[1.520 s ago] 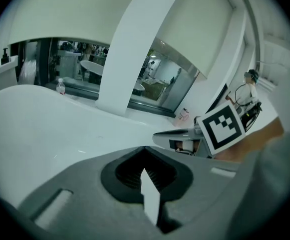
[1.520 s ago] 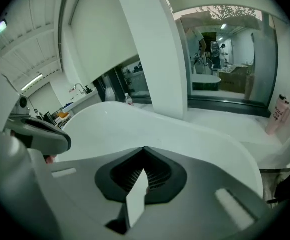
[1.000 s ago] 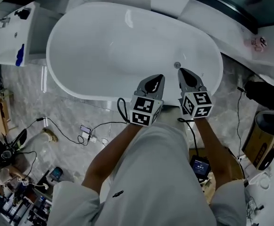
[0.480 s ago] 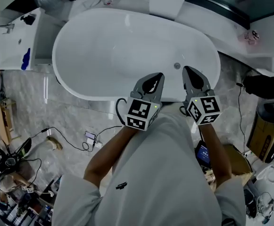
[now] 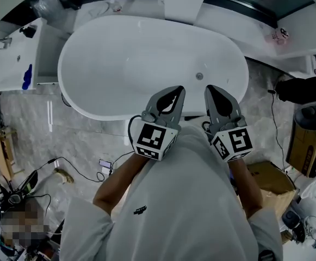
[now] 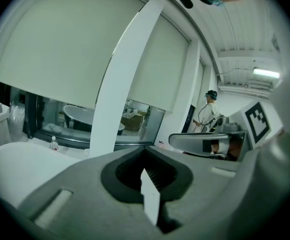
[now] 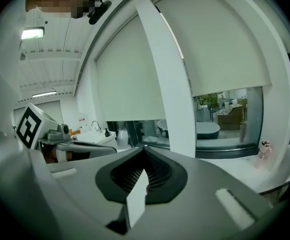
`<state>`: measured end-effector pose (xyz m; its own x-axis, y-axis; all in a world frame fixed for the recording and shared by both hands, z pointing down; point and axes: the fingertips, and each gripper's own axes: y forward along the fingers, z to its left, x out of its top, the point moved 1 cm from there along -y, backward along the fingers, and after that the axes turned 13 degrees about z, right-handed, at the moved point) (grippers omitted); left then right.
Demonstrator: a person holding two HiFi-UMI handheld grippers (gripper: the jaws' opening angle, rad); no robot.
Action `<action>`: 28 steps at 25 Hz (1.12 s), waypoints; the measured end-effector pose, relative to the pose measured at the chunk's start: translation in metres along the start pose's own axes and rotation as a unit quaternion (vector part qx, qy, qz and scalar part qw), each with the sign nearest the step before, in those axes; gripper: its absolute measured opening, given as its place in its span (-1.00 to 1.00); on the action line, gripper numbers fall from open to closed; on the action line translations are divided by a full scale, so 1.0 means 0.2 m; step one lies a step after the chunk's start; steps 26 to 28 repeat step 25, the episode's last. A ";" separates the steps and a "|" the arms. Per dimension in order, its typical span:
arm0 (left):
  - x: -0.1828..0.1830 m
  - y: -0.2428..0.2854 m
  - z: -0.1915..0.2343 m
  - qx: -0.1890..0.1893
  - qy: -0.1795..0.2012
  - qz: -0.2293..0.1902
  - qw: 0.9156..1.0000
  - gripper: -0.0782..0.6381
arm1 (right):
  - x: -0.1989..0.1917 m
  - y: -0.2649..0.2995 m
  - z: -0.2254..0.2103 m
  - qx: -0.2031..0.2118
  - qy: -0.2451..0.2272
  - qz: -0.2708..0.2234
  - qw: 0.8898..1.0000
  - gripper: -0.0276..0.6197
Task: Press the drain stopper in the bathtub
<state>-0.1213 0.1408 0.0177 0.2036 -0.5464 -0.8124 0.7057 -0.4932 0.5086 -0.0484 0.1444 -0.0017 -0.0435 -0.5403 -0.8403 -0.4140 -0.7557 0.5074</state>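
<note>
Centrally, the left gripper (image 5: 175, 93) and right gripper (image 5: 212, 93) hang across the bathtub's (image 5: 62, 75) near rim, fingers pressed together and empty; the drain stopper (image 5: 199, 76) sits just beyond their tips, bare basin stretching leftward

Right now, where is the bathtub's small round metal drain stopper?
In the head view, the small round metal drain stopper sits on the white bathtub's floor, right side, just beyond the right tool.
</note>
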 end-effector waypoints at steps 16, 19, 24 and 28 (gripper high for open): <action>0.08 -0.10 0.03 -0.012 0.054 -0.022 0.998 -0.78 | 0.12 0.02 0.19 0.081 0.026 -0.011 0.996 -0.93; 0.09 -0.10 0.02 -0.010 0.058 -0.021 0.998 -0.78 | 0.12 0.00 0.17 0.075 0.031 -0.015 0.997 -0.93; 0.07 -0.09 0.00 -0.017 0.040 -0.021 0.999 -0.78 | 0.09 -0.05 0.14 0.053 0.046 -0.020 0.997 -0.93; 0.07 -0.08 -0.01 -0.019 0.035 -0.020 0.999 -0.78 | 0.08 -0.06 0.14 0.049 0.049 -0.020 0.997 -0.93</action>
